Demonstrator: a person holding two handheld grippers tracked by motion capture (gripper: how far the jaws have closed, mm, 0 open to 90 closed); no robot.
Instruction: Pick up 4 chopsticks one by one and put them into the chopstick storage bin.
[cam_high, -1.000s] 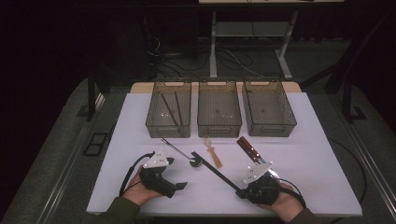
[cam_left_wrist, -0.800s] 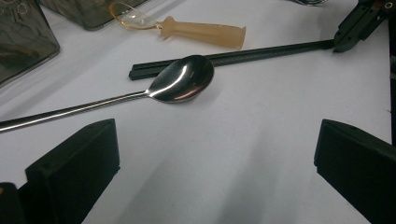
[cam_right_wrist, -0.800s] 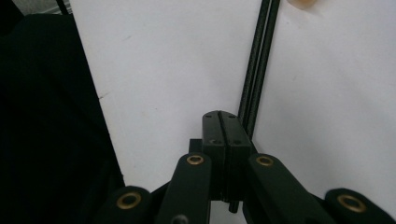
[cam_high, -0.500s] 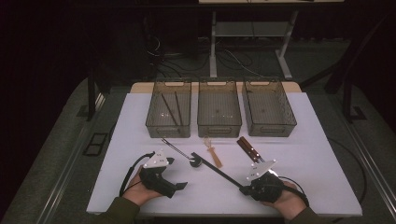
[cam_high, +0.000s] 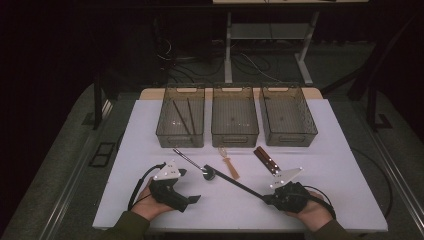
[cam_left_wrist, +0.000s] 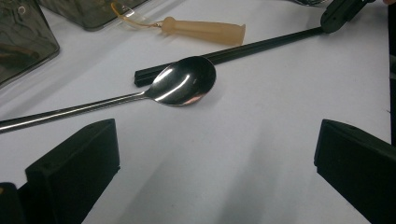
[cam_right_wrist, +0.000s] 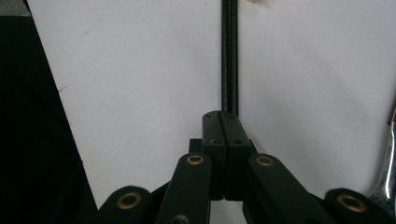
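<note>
Right gripper (cam_high: 267, 198) clamped tight on the near end of a pair of black chopsticks (cam_high: 235, 181); the sticks slant across the white table (cam_high: 340, 165) toward the steel spoon (cam_left_wrist: 184, 86), far tips just beside its bowl. Left gripper (cam_high: 192, 199) rests on the table, jaws wide, nothing between them. Chopsticks look light, stiff and slick, and likely to pivot or slip when gripped at one end. A hold nearer the middle would steady them.
</note>
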